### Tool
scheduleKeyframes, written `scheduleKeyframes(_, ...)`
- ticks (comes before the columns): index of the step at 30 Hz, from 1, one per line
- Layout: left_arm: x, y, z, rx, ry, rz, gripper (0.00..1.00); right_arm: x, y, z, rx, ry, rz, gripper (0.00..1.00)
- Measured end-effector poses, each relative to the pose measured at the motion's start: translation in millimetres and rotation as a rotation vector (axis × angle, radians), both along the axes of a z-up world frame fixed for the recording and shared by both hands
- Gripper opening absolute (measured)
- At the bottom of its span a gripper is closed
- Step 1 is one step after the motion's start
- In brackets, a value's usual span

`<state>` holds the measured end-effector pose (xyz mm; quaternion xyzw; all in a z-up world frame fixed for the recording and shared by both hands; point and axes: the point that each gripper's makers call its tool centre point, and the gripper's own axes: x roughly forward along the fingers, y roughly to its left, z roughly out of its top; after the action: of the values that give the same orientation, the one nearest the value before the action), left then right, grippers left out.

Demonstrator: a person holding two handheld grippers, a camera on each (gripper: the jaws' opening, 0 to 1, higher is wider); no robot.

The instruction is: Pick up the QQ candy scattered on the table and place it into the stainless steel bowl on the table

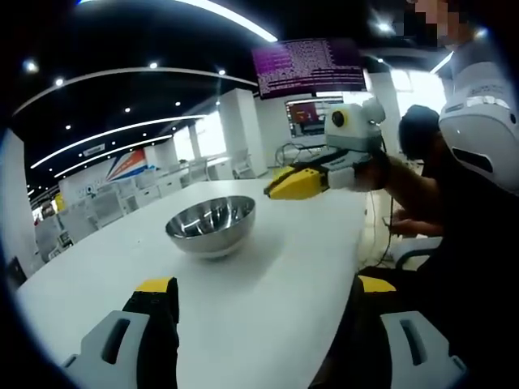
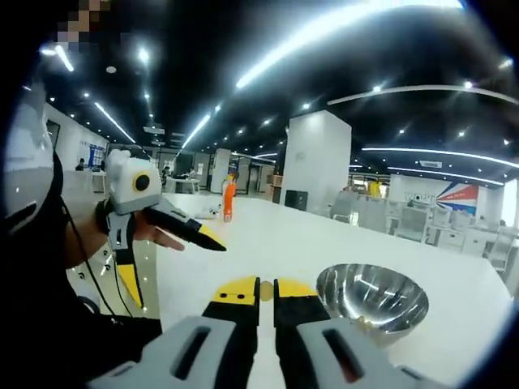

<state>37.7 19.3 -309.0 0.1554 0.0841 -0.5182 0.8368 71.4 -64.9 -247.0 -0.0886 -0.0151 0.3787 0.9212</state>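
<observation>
Left tool (image 1: 263, 296) is standing wide open in the left gripper view, its two yellow-tipped jaws rising far apart from the near edge with nothing between them. Beyond them, near the middle of the white tabletop (image 1: 268, 275), the stainless steel bowl (image 1: 211, 224) is sitting upright, round and mirror-bright, showing no sweets inside from this angle. To the right and a little farther off, the right tool (image 1: 280, 188) is hovering above the tabletop in a person's hand, its yellow jaws looking pressed together. In the right gripper view, that tool's own jaws are standing almost together, and a small pale yellowish piece, probably a QQ candy (image 2: 267, 290), is looking pinched between the tips, though it is too small to name with certainty. The bowl is lying just to the right of those tips, on the tabletop. To the left, the left tool (image 2: 174, 247) is hanging open beside the person's hand. An orange bottle (image 2: 229, 201) is standing far back on the tabletop. Such a candy is likely light, soft and springy, perhaps slightly slick, so a gentle pinch across its middle should be holding it without squashing it.
</observation>
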Motion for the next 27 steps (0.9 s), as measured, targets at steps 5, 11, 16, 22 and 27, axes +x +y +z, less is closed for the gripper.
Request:
scheduleKeyframes(5, -0.8, -2.4, 1.4, -0.008, -0.001, -0.005, 0.89, 9.6, -9.5, 53.1, -0.003, -0.118, -0.034, 0.06)
scheduleKeyframes(11, -1.0, -3.6, -1.5, -0.002, 0.006, -0.006, 0.89, 27.6, -19.3, 83.1, -0.028, -0.193, -0.078, 0.06)
scheduleKeyframes(16, -1.3, -4.6, -1.4, 0.002, 0.005, -0.009, 0.89, 73.3, -38.6, 66.7, -0.086, -0.165, -0.167, 0.06)
scheduleKeyframes(22, -0.8, -4.6, -1.9, 0.004, 0.005, -0.008, 0.89, 125.1, -55.5, 8.4, -0.123, -0.027, -0.236, 0.06)
scheduleKeyframes(27, 0.3, -2.9, -1.6, 0.003, 0.006, -0.005, 0.89, 148.5, -61.8, -29.0, -0.158, 0.044, -0.260, 0.06)
